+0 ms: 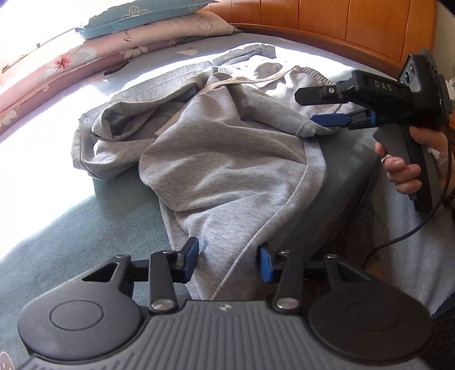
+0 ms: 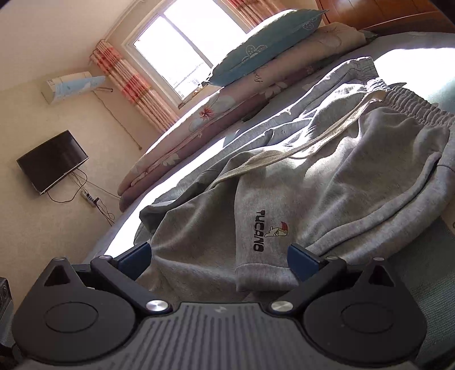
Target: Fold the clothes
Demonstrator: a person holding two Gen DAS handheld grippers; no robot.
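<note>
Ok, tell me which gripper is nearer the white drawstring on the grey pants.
Right. The right gripper hovers close beside the drawstring; the left gripper sits at the far end of the pants, fabric between its fingers.

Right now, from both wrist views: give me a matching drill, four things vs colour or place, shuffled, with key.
Column 1:
1. grey sweatpants
2. top pillow
3. drawstring
4. headboard

Column 2:
A. orange-brown wood, at the far edge of the bed
B. cream, trailing from the waistband across the fabric
C. light blue, stacked on pink floral bedding
D. crumpled on the bed, printed logo near a leg hem

Pairs: 1-D, 2-C, 3-B, 4-A
</note>
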